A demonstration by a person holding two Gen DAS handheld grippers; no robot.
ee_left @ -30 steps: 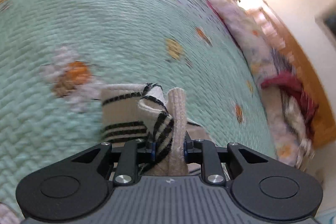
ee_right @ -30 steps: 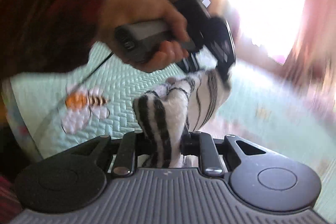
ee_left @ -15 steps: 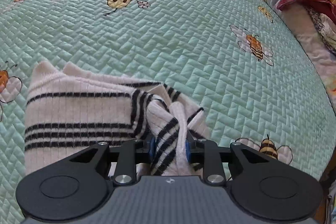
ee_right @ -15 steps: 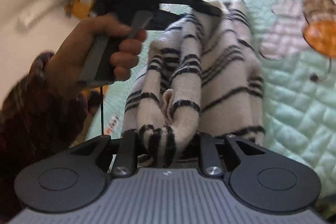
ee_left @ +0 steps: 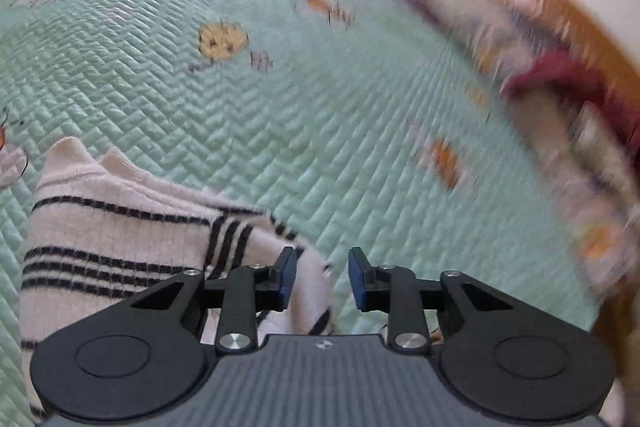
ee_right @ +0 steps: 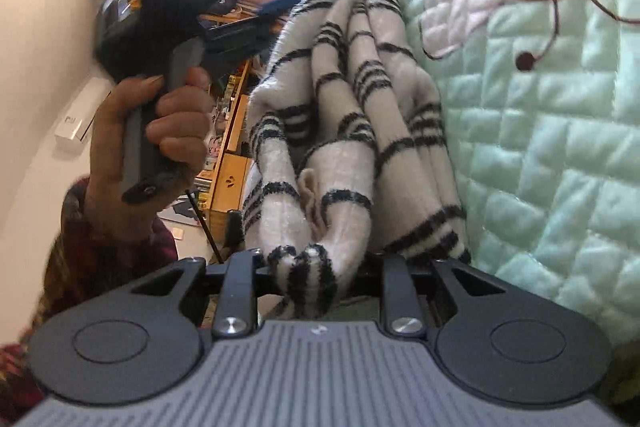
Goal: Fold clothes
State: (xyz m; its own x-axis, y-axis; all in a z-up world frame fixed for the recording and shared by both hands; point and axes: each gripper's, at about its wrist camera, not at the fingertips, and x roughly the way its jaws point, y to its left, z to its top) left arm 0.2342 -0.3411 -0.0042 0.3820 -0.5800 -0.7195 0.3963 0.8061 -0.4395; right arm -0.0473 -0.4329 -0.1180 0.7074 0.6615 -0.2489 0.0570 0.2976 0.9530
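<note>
- Striped sweater lying on the mint quilted bedspread, filling the 7 to 9 o'clock part of the left wrist view, one corner reaching under the near jaw.
- Left gripper parted to a moderate gap, jaws having just been opening; nothing pinched, bare quilt showing through the gap and cloth only brushing the outside of the 9 o'clock pad.
- Seen from the right wrist view, same sweater bunched in long ridges running from 6 toward 12 o'clock, quilt to the 3 o'clock side.
- Right gripper narrowly set and clamped on a thick gathered wad of the knit, several layers squeezed between the pads.
- Left hand at 9 o'clock in that view, wrapped round the handle of the other tool, plaid sleeve below it.
- Handling, as a judgement: soft fuzzy knit, light, limp, no stiffness of its own; sure to sag and fold wherever unsupported, likely to stretch if tugged hard.
- Not slippery; pads should bite well on the fluffy pile, little risk of damage.
- Best hold probably at a hem edge or corner, one or two layers only, rather than a fat bunch.
- Risk in the present clamp: hidden layers dragged along, fold coming out crooked.
- Free corner at 7 o'clock under the left jaw looks the nearest clean spot to retake.
</note>
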